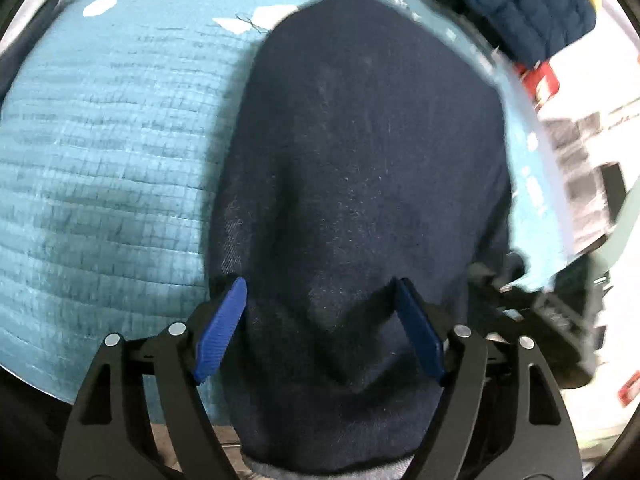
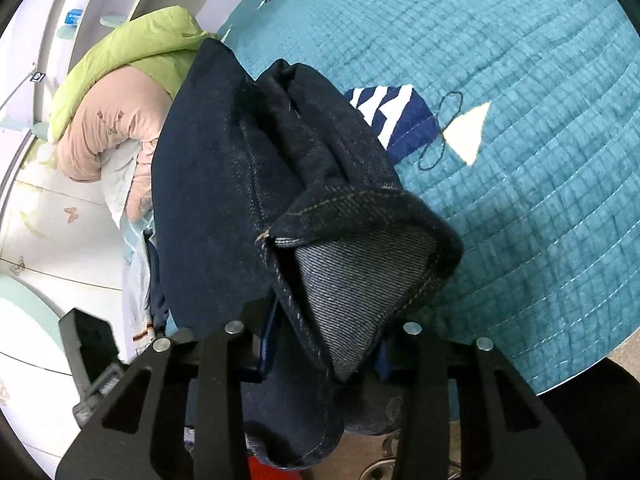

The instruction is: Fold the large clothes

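Dark navy jeans [image 1: 360, 168] lie lengthwise on a teal quilted bedspread [image 1: 104, 152] in the left wrist view. My left gripper [image 1: 320, 300] is open, its blue pads [image 1: 222, 330] spread wide over the near end of the denim without pinching it. In the right wrist view my right gripper [image 2: 324, 344] holds a bunched leg of the jeans [image 2: 248, 184] with its hem cuff [image 2: 360, 232] lifted above the bedspread [image 2: 520, 160]. The denim hides both right fingertips, so the grip is seen only as fabric between the fingers.
A green and pink duvet bundle [image 2: 116, 100] sits at the bed's far left edge beside white furniture. A striped navy and white patch [image 2: 390, 114] and a white triangle patch are on the quilt. A dark blue knitted garment [image 1: 520, 4] lies at the far right corner.
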Motion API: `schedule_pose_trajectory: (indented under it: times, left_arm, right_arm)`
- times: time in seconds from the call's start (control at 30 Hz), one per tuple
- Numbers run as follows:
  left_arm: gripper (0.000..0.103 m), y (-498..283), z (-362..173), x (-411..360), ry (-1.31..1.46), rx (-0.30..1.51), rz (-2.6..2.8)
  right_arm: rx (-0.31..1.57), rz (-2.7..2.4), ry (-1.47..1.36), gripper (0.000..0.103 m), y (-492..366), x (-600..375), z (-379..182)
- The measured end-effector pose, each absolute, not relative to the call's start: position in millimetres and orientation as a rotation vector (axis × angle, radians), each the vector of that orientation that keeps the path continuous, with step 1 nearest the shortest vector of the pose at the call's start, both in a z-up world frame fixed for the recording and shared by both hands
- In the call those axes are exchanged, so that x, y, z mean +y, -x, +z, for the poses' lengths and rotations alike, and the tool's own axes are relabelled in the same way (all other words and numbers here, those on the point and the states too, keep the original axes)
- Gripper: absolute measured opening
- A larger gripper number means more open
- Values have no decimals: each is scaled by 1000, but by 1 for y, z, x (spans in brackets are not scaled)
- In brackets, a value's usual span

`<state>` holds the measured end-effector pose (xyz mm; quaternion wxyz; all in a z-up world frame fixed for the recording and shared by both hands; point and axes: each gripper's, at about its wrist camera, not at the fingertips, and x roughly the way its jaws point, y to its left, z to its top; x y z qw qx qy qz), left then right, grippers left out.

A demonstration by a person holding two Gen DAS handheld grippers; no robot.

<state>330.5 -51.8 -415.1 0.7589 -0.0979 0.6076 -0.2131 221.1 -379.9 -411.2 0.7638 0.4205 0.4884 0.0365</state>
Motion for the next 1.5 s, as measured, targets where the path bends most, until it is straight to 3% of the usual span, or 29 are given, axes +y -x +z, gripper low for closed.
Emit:
schedule_pose_trajectory:
  times: [0.23,0.43,0.8,0.87,0.93,1.03,1.23,1.5]
  left_arm:
    - [77,-330,-389,-13,277,1187,-368]
    - [80,-343,-430,-11,370,1367,-412]
    - [80,-341,-427,-50,313,1368,-515]
    - [62,-340,-420,-55,251,1328,-516]
    - [41,-336,-409,-55,191,1278,-539]
    - [29,-335,-393,-47,200,1224,-571]
    - [21,-331,-333,-18,156,1037,-614]
    - [21,-367,-258,64,186,878,-580]
  right_arm:
    - [1070,78,-923,35,-224,-379,-413]
    - [1075,73,-933,35,-226,-378,-414]
    - [1104,61,-882,35,-233,-365,-404]
    - [1093,68,-820,23,-235,-354,-393]
    - [1060,77,-737,20,-238,-337,-373]
    - [1022,80,-643,17,-245,-314,-346]
    - [923,151,-480,15,-258,-262,-287]
    - [801,346,-369,15,-312,-164,-219]
